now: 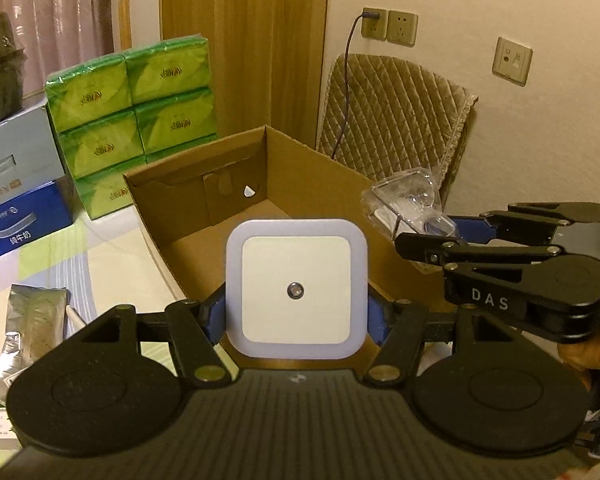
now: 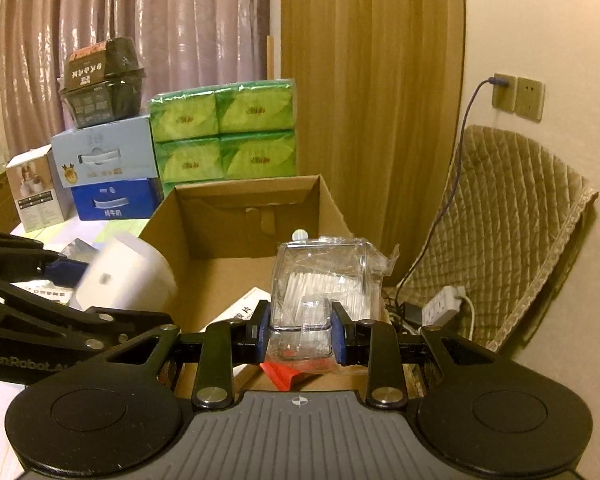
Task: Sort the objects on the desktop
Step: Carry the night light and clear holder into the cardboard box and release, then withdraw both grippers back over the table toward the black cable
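Note:
My left gripper (image 1: 296,312) is shut on a white square night light (image 1: 296,290) and holds it over the near edge of an open cardboard box (image 1: 316,168). The night light also shows blurred in the right wrist view (image 2: 124,276), at the box's left wall. My right gripper (image 2: 300,334) is shut on a clear plastic box of white sticks (image 2: 324,276), held above the cardboard box (image 2: 204,224). The right gripper shows in the left wrist view (image 1: 432,236) with the clear box (image 1: 412,200) over the box's right wall. A white leaflet (image 2: 240,308) and a red item (image 2: 280,374) lie inside.
Green tissue packs (image 1: 132,120) stand behind the box, with blue and pale blue cartons (image 1: 20,184) to their left. A foil pouch (image 1: 32,328) lies on the table at left. A quilted chair (image 1: 392,120), a power strip (image 2: 444,304) and wall sockets (image 1: 388,26) are at right.

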Demonstrator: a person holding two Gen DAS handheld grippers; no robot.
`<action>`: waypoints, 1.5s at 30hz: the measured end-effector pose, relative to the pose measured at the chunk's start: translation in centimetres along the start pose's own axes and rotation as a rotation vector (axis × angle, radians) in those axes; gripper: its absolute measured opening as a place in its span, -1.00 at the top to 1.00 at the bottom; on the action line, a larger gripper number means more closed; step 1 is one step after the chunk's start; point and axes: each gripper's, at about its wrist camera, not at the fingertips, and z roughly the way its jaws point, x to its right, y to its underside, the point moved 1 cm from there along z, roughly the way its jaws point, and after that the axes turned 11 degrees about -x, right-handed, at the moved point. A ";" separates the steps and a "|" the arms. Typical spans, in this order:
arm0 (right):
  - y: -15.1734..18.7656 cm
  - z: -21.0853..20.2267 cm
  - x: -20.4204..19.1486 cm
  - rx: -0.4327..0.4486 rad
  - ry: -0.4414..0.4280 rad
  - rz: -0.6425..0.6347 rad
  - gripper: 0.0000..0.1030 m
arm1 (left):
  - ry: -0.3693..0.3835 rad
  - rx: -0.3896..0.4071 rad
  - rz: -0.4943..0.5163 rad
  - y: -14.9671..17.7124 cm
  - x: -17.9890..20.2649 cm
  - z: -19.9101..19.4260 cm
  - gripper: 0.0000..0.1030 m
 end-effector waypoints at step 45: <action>0.7 -6.0 -10.7 0.056 -0.169 -0.087 -0.01 | -0.295 0.003 -0.234 16.2 -12.3 -14.1 -0.41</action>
